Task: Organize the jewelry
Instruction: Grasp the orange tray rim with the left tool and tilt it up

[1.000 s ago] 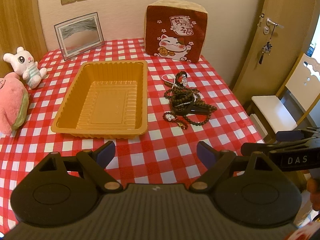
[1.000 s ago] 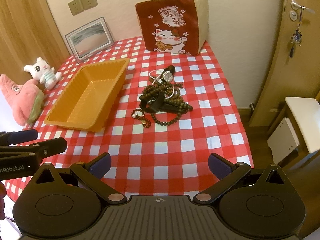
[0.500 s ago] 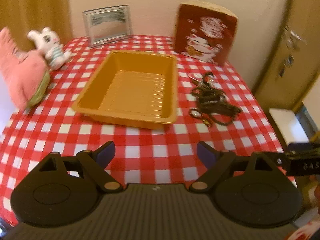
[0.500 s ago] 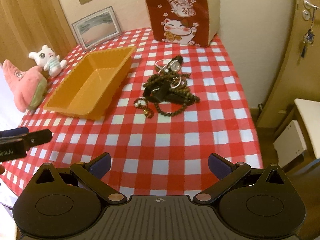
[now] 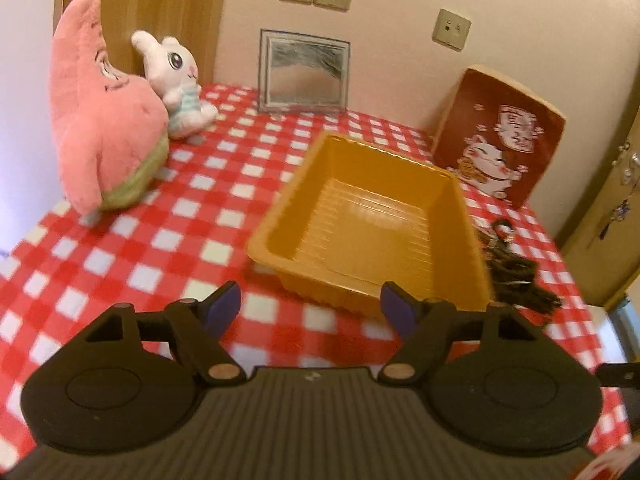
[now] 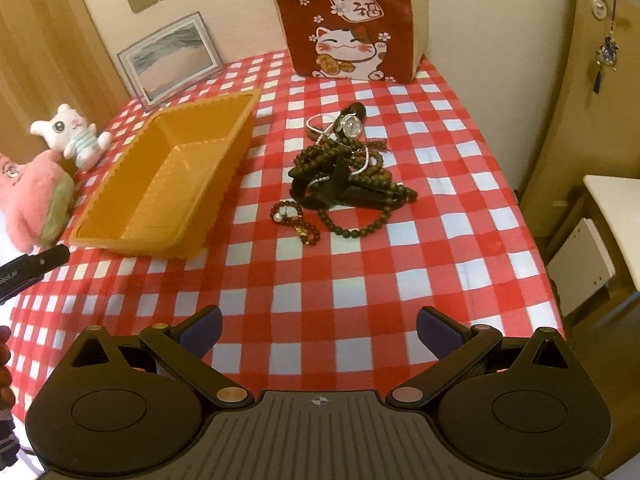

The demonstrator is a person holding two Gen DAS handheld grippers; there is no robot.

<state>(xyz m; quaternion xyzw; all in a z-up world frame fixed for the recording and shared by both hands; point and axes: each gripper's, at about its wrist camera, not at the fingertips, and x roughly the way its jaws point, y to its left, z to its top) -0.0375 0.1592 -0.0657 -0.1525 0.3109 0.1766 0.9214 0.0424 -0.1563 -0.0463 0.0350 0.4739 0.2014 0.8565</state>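
Note:
A pile of jewelry (image 6: 344, 172), dark bead strands, a watch and a small bracelet, lies on the red checked tablecloth right of an empty orange plastic tray (image 6: 168, 184). In the left wrist view the tray (image 5: 372, 220) is just ahead and the jewelry pile (image 5: 512, 268) peeks out past its right side. My left gripper (image 5: 310, 306) is open and empty, near the tray's front left corner. My right gripper (image 6: 318, 328) is open and empty above the table's front part, well short of the pile.
A pink star plush (image 5: 100, 128) and a white bunny plush (image 5: 176, 80) stand at the left. A framed picture (image 5: 304, 72) and a lucky-cat cushion (image 6: 352, 20) stand at the back wall. The table's right edge drops toward a door (image 6: 600, 80) and a chair (image 6: 612, 200).
My left gripper has swung left and closer to the tray, now facing its front left corner. My right gripper has moved forward a little toward the jewelry. Both stay open.

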